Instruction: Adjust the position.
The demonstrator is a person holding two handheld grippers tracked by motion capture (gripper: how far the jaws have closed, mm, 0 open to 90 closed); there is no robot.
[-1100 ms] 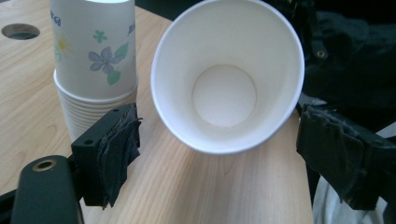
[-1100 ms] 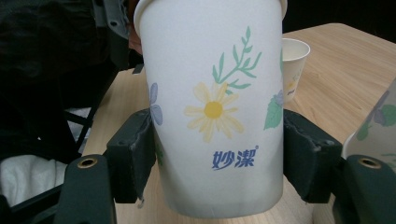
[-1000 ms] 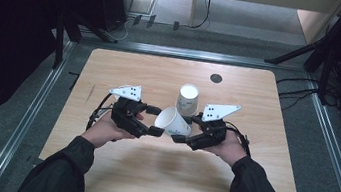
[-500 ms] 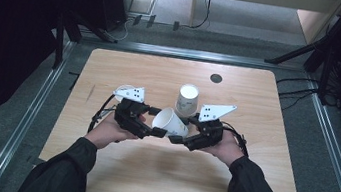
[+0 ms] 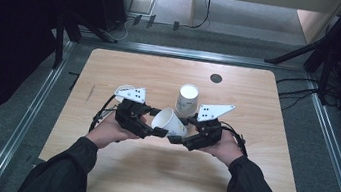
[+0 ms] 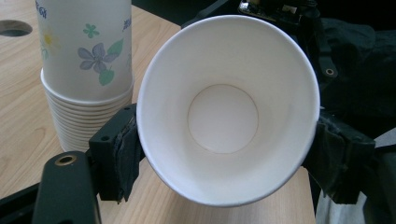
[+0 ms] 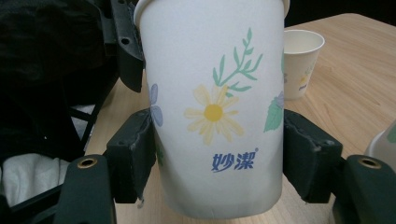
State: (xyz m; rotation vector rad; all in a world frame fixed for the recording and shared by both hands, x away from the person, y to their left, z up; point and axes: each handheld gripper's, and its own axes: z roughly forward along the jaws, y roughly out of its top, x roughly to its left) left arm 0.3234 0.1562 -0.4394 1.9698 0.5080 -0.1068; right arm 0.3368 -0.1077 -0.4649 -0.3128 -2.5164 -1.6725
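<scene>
While both grippers clamp paper cup, wooden table sits between metal rails.

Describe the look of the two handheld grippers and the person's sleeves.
Both the left gripper and the right gripper are black, each topped by a grey three-cornered plate with dark dots. Black cables trail from them. Their fingers carry black pads. The sleeves are dark.
</scene>
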